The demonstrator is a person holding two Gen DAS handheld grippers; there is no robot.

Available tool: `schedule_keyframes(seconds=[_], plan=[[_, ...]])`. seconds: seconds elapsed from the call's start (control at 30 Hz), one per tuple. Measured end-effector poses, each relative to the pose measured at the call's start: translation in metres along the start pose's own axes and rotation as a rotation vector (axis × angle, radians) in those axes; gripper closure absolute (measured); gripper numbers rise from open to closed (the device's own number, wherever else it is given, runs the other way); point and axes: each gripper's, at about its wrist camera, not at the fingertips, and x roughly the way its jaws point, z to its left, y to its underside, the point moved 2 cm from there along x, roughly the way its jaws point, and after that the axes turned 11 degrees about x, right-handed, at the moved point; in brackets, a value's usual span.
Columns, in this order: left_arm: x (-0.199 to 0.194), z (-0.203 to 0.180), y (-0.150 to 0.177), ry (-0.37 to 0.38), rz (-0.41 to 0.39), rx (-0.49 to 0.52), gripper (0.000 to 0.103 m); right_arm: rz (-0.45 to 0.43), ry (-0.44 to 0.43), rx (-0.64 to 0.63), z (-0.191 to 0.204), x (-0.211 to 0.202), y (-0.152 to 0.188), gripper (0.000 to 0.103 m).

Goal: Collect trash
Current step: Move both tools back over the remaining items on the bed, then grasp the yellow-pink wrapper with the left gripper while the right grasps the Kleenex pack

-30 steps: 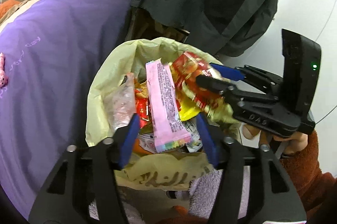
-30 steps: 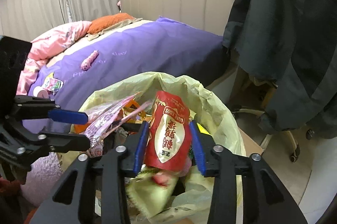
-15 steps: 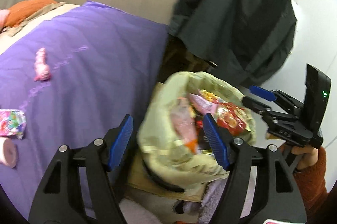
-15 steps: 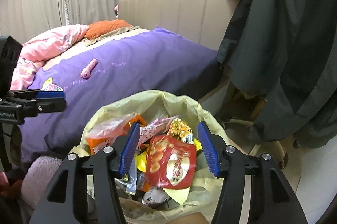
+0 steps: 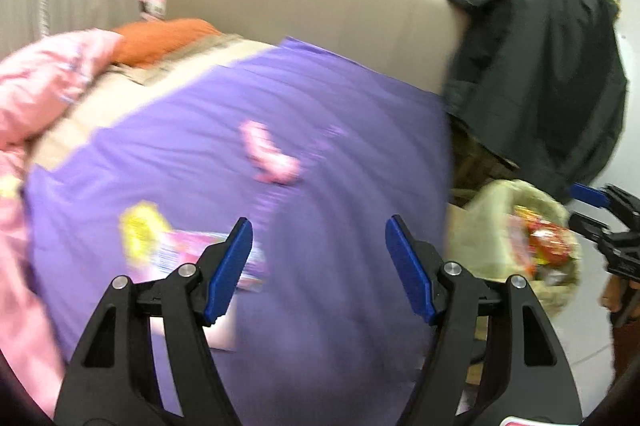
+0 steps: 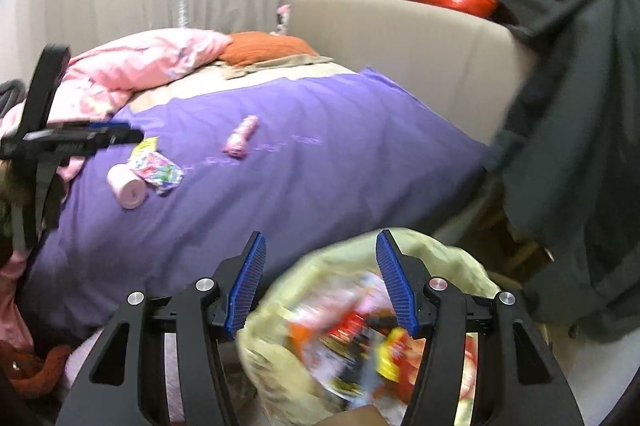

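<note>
Having dropped both wrappers into the trash bag point(image 6: 352, 338), you are swinging both released claws, left claw point(image 5: 320, 266) and right claw point(image 6: 320, 278), toward the bed's colourful wrapper point(image 6: 158, 170).

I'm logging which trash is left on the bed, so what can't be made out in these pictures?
- Colourful wrapper, left wrist view: motion blur and the left claw hide its print.
- Trash bag contents, right wrist view: blurred, partly behind the right claw.
- Pink roll: too small to identify.
</note>
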Motion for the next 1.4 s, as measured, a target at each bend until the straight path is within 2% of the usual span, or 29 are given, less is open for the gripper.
schedule_keyframes(seconds=[0.07, 0.17, 0.27, 0.37, 0.47, 0.53, 0.63, 0.77, 0.9, 1.03, 1.17, 1.33, 1.4], plan=[[-0.002, 0.035, 0.006, -0.044, -0.003, -0.029, 0.037, -0.017, -0.02, -0.007, 0.018, 0.006, -0.006, 0.049], [0.002, 0.097, 0.028, -0.057, 0.018, -0.169, 0.037, -0.018, -0.051, -0.024, 0.048, 0.023, -0.015, 0.049], [0.005, 0.134, 0.049, -0.059, 0.015, -0.259, 0.037, 0.023, -0.087, -0.075, 0.087, 0.05, -0.022, 0.049], [0.014, 0.163, 0.069, -0.077, 0.019, -0.304, 0.037, 0.064, -0.143, -0.135, 0.121, 0.077, -0.022, 0.049], [0.028, 0.178, 0.082, -0.044, 0.042, -0.331, 0.035, 0.118, -0.178, -0.2, 0.15, 0.105, -0.014, 0.049], [0.036, 0.183, 0.085, -0.022, 0.047, -0.349, 0.034, 0.155, -0.17, -0.25, 0.169, 0.129, -0.009, 0.049], [0.046, 0.191, 0.085, 0.006, 0.049, -0.377, 0.034, 0.219, -0.252, -0.316, 0.193, 0.166, -0.005, 0.049], [0.045, 0.19, 0.079, 0.006, 0.018, -0.342, 0.033, 0.226, -0.281, -0.439, 0.216, 0.207, -0.002, 0.049], [0.041, 0.201, 0.077, 0.011, -0.026, -0.369, 0.033, 0.262, -0.342, -0.487, 0.234, 0.242, -0.009, 0.049], [0.043, 0.211, 0.081, 0.025, -0.03, -0.423, 0.033, 0.262, -0.374, -0.445, 0.245, 0.269, -0.02, 0.049], [0.044, 0.212, 0.081, 0.028, -0.017, -0.429, 0.033, 0.272, -0.362, -0.372, 0.244, 0.287, -0.025, 0.049], [0.048, 0.21, 0.082, 0.033, 0.013, -0.412, 0.034, 0.239, -0.362, -0.325, 0.235, 0.283, -0.032, 0.049], [0.054, 0.204, 0.083, 0.053, 0.035, -0.393, 0.034, 0.217, -0.323, -0.312, 0.23, 0.277, -0.033, 0.049]])
